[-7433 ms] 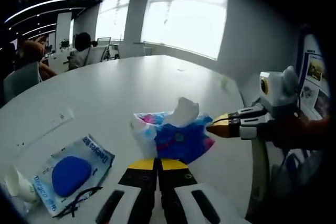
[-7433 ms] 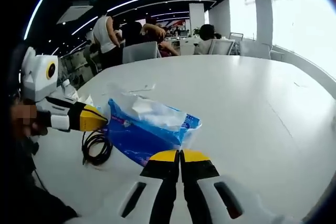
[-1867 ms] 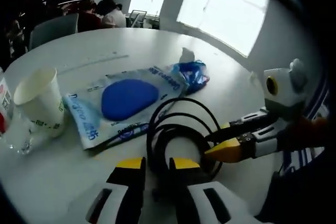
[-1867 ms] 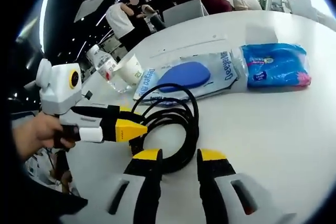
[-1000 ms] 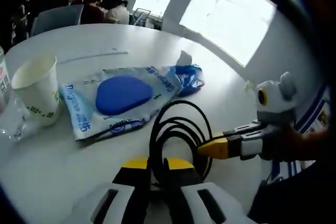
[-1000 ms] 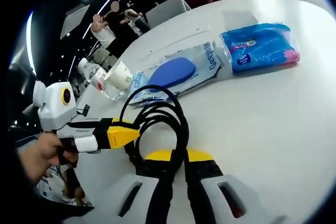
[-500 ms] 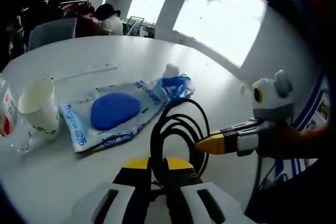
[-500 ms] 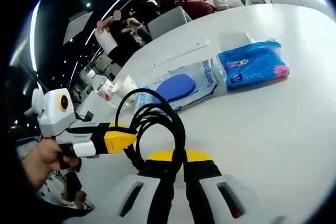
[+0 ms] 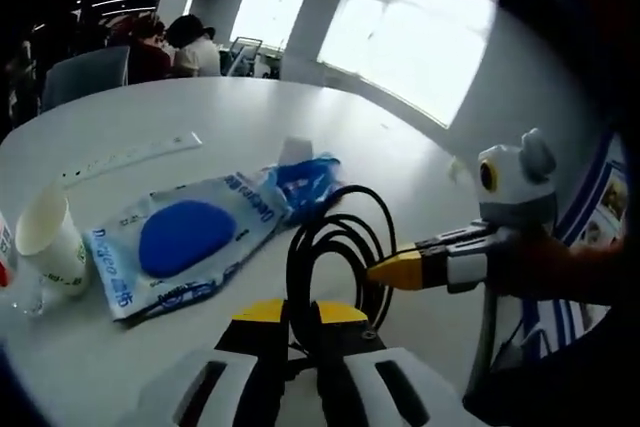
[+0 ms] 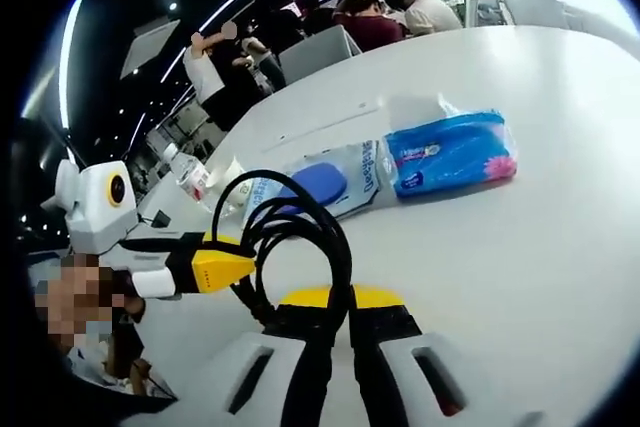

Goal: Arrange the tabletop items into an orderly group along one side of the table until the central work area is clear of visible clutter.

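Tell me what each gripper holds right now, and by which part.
The left gripper and the right gripper are both shut on the coiled black cable, each pinching the loops at the lower end of the coil.

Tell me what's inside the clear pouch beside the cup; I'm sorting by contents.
The clear pouch holds a blue oval pad, seen through the plastic. Whatever lies beneath the pad is covered.
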The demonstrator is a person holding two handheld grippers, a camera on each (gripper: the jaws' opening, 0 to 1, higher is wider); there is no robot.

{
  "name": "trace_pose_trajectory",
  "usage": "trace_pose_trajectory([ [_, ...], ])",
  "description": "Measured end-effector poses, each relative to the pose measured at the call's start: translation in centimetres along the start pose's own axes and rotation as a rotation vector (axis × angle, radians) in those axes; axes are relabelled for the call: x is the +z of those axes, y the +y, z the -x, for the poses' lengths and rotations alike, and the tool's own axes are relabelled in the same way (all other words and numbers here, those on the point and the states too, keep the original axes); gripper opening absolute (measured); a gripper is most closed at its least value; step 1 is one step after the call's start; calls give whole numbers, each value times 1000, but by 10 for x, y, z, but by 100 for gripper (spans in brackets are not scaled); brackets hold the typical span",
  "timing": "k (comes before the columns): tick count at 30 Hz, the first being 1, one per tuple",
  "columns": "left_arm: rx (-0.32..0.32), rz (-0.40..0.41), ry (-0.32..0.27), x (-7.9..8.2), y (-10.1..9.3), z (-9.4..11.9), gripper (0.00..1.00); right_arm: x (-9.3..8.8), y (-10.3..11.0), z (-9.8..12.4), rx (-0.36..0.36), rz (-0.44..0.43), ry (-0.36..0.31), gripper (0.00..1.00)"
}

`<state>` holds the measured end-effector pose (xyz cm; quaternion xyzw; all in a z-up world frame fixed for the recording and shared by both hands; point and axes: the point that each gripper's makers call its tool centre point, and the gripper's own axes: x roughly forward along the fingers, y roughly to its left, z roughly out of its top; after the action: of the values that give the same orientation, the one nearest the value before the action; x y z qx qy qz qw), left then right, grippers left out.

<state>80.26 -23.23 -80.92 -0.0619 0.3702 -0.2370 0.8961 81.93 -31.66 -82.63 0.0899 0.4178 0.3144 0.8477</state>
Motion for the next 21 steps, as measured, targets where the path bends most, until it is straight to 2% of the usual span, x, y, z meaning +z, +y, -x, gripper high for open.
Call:
trace_pose_trajectory([
  [5,-9,-1,10,5,-7,-13,6,3,-9,6,-17,-2,2,0],
  [7,-19,2,13,7,-9,-17,6,11,-18,4,-27,2,4,0],
  [16,-23,21,37,16,-14,-35,5,15,-32,7,-50,-4,14,0],
  [21,-26,36,66,12,-16,-47,6,13,-41,6,-67,-14,44,0],
])
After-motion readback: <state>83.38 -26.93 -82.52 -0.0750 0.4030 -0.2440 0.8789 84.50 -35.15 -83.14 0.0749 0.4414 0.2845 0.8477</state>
